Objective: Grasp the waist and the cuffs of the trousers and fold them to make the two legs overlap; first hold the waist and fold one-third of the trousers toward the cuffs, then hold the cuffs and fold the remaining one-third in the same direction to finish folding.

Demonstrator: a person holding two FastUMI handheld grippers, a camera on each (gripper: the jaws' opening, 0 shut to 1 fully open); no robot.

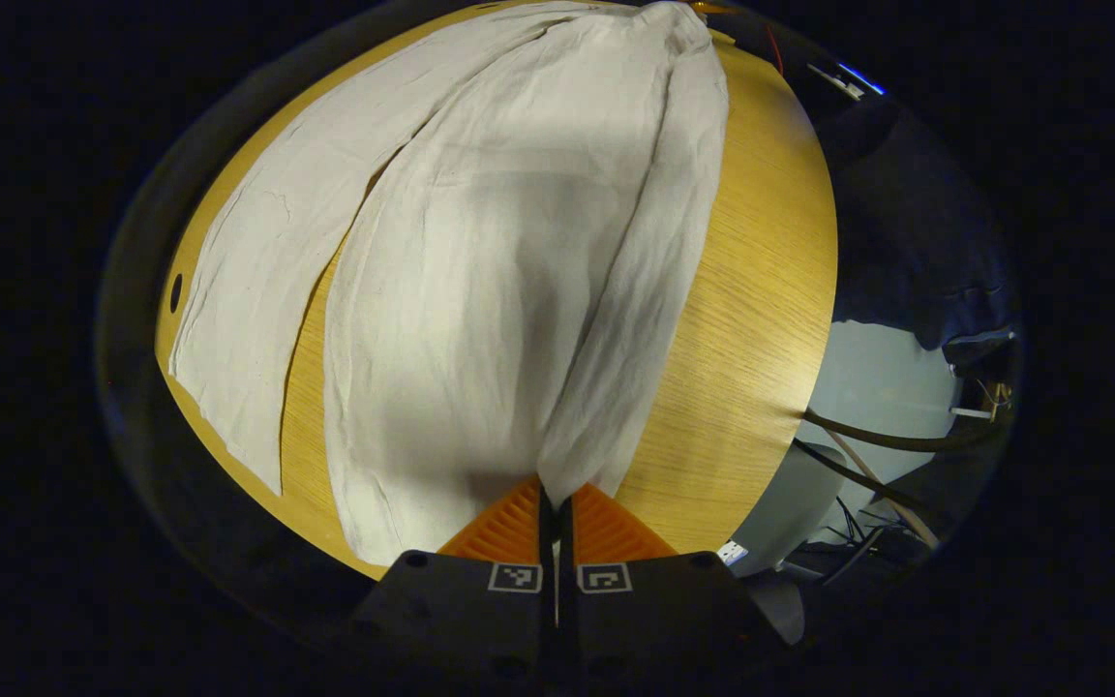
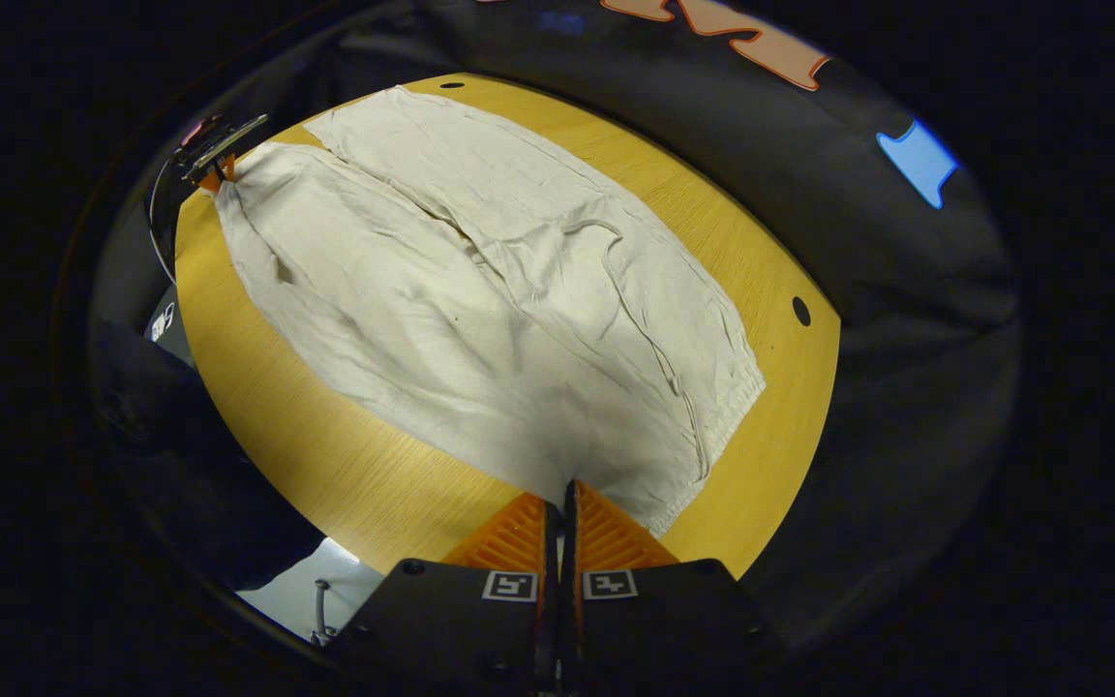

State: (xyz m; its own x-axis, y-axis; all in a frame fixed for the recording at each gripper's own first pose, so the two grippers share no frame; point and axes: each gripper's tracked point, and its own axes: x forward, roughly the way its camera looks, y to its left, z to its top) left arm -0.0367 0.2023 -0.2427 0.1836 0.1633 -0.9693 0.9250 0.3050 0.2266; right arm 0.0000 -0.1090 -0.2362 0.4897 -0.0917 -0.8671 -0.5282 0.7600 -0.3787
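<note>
Right, I'm looking down along my left gripper (image 1: 555,499) and its two fingers are pinching together on the cuff corner of the pale, off-white, thin woven trousers (image 1: 480,290), with the near leg lifting off the round, yellow wood-grain table (image 1: 761,290). My right gripper (image 2: 562,494) is likewise closing tight on the waist edge at the near side of the table, and in the right gripper view I'm seeing the left gripper at the far cuff end. The trousers are lying spread across the tabletop, legs still side by side with a strip of wood showing between them. I'm judging this cloth as light, limp and wrinkle-prone: it is sagging and creasing wherever I'm lifting it, so it will drape rather than hold shape. I'm reckoning the hem corner and the thicker waistband are the safest places to grip, since a single thin layer could be slipping out.
</note>
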